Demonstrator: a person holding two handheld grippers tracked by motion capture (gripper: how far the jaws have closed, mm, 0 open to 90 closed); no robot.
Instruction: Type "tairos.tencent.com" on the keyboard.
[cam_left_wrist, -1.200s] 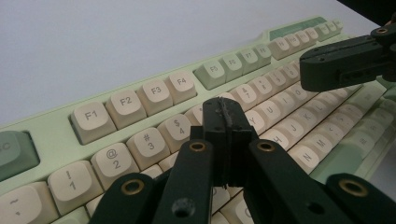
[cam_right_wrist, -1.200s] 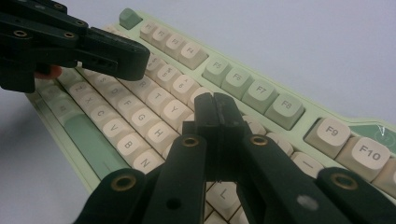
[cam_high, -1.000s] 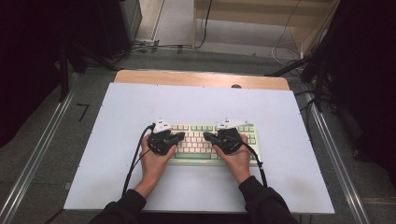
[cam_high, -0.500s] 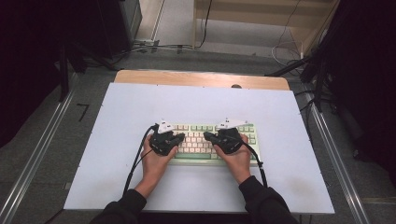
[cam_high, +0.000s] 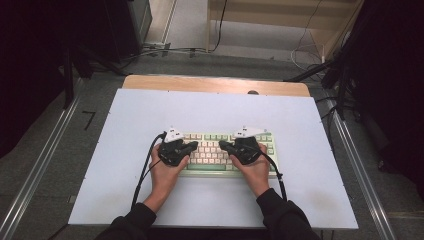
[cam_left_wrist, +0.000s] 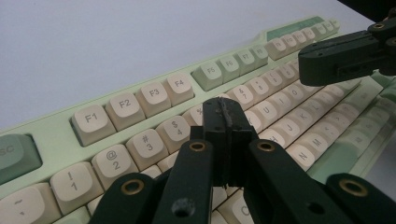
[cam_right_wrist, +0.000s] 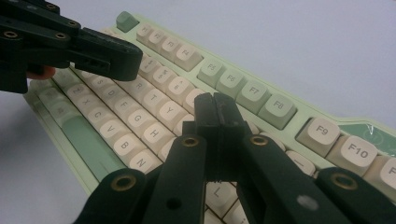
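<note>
I held both tongs, left (cam_high: 192, 146) and right (cam_high: 223, 145), closed and empty over the pale-green, cream-keyed keyboard (cam_high: 216, 151). Bare white bench (cam_high: 210, 110) surrounded it; each blocked the other's way.

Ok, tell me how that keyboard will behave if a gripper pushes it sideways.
The keyboard looks like a rigid slab lying flat on the table, so it would probably slide whole rather than bend or tip. The smooth white surface likely gives little grip. Its keycaps may dip under a push from above.
</note>
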